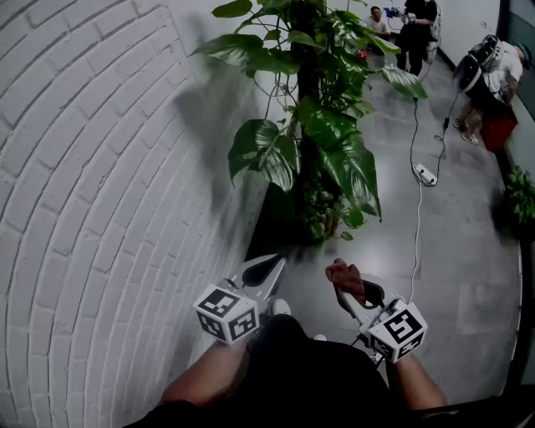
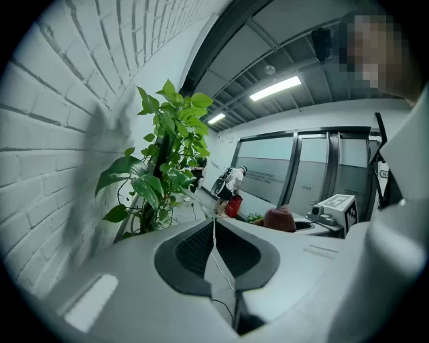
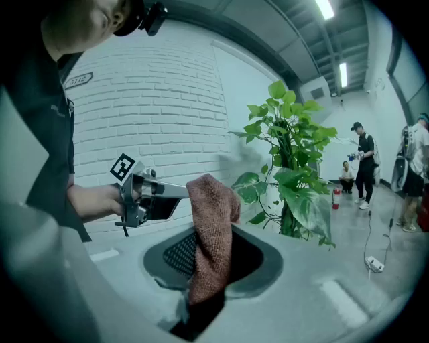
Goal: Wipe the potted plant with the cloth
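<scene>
Head view: forearms (image 1: 205, 378) forward; left hand-held gripper (image 1: 276, 262) closed, right hand-held gripper (image 1: 345, 295) clamps cloth (image 1: 343, 274).

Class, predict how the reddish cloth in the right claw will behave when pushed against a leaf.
The cloth probably flops: it droops over above the right claw. Likely light and grippy, not slippery, given its coarse weave.

Potted plant (image 1: 322, 159): crown cut off by the top edge in the head view; pot lost in shadow under the leaves. Cloth (image 3: 211, 221): lower end hidden between right gripper (image 1: 351, 294) jaws. Far people (image 1: 415, 25): too small for detail.
</scene>
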Tool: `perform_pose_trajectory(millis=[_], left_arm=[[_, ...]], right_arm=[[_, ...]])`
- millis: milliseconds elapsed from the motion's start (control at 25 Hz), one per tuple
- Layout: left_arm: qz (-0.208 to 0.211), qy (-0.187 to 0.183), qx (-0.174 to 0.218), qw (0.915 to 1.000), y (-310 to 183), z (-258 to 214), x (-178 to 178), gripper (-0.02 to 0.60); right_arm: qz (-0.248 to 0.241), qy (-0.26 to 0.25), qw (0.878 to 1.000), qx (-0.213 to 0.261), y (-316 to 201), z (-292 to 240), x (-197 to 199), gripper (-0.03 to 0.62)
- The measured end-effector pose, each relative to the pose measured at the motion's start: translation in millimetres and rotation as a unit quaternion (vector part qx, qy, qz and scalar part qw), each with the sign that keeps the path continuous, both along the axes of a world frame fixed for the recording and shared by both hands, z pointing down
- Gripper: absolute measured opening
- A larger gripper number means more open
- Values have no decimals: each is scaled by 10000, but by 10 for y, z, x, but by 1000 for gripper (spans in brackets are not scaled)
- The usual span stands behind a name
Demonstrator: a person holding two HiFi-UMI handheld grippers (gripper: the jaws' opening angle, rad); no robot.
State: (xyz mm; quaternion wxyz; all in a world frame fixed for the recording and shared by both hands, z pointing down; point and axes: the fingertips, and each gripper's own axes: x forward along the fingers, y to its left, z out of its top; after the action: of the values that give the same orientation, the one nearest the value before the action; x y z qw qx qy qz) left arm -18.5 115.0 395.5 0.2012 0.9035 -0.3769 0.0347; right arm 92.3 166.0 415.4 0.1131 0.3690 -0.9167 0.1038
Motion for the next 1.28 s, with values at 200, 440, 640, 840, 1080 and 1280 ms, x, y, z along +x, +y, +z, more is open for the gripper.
perform_pose_trajectory(millis=[200, 440, 640, 840, 1080, 1280], left_arm=[[-107, -3, 18, 9999, -460, 23, -231, 44], [-336, 77, -4, 9994, -1136, 39, -519, 44], [-365, 121, -279, 9989, -1699, 156, -741, 74], [-150, 594, -761, 9952, -2116, 351, -808, 86], [62, 819, -987, 9917, -2426, 507, -791, 120], [164, 857, -1104, 9901, -2553, 553, -747, 130]], right_arm=[[-17, 172, 9998, 110, -433, -1, -193, 69], [-58, 425, 9986, 295, -1065, -124, -473, 69], [129, 824, 9952, 504, -1654, -202, -689, 69], [343, 1148, 9904, 682, -2109, -310, -877, 69], [514, 1560, 9815, 982, -2632, -367, -1001, 69], [559, 1548, 9803, 1088, -3040, -428, -1056, 69]])
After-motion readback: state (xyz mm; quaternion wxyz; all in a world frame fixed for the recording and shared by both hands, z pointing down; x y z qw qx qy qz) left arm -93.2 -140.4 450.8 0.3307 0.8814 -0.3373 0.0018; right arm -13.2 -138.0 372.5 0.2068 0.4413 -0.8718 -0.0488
